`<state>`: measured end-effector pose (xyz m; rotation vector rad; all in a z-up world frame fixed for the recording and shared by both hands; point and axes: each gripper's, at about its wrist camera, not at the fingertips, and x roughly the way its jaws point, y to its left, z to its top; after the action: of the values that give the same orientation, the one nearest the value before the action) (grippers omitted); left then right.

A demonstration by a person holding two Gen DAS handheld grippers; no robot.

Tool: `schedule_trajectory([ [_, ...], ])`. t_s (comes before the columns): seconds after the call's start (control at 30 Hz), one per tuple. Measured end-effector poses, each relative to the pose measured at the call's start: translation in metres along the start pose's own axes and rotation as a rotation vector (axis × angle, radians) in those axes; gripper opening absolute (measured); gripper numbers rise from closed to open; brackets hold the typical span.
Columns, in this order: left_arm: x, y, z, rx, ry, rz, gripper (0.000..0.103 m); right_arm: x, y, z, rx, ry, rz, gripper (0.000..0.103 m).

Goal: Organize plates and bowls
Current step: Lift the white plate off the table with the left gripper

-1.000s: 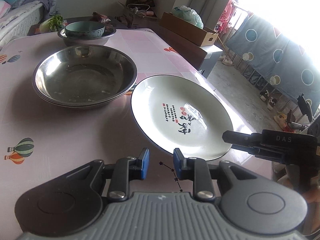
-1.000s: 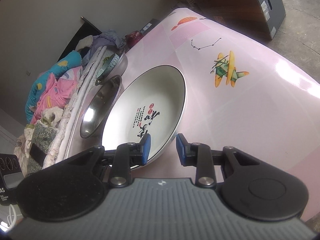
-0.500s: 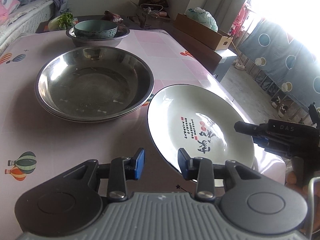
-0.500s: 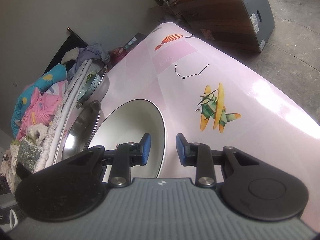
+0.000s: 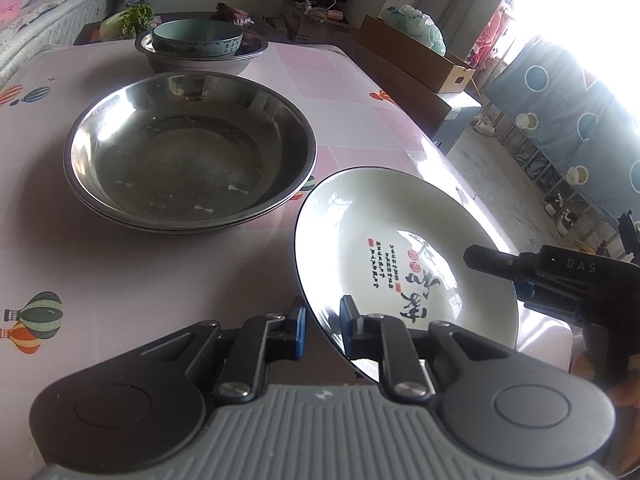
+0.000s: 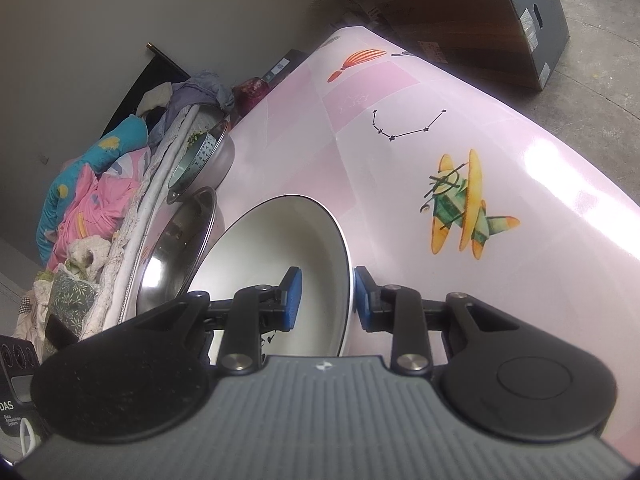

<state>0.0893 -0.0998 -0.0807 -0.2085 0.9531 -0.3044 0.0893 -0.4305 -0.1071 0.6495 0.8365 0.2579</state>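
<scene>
The pink table [image 5: 120,264] fills both views. A wide steel basin [image 5: 188,152] is seen at upper left in the left view. The white plate [image 5: 404,256] lies lower right of it, its rim set between both claws. The left claw [image 5: 322,330], just narrowed, straddles the near rim; whether it presses cannot be told. The right claw [image 6: 326,298] is narrow, likewise unclear.

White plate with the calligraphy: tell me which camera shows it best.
The left wrist view. There the white plate shows nearly its whole face, with the writing readable and the dark rim traceable. The right wrist view shows the plate edge-on and foreshortened, its writing almost wholly hidden behind the right claw, whose pads straddle the rim.
</scene>
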Motion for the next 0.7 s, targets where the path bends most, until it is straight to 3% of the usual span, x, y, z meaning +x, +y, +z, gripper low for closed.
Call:
schedule_trajectory([
  [0.33, -0.039, 0.022, -0.031, -0.007, 0.050, -0.009, 0.018, -0.013, 0.021, -0.038, -0.025, 0.062, 0.033, 0.028],
  [0.7, -0.053, 0.032, -0.039, 0.024, 0.026, 0.025, 0.019, -0.009, 0.049, -0.053, -0.139, 0.053, -0.011, 0.025],
])
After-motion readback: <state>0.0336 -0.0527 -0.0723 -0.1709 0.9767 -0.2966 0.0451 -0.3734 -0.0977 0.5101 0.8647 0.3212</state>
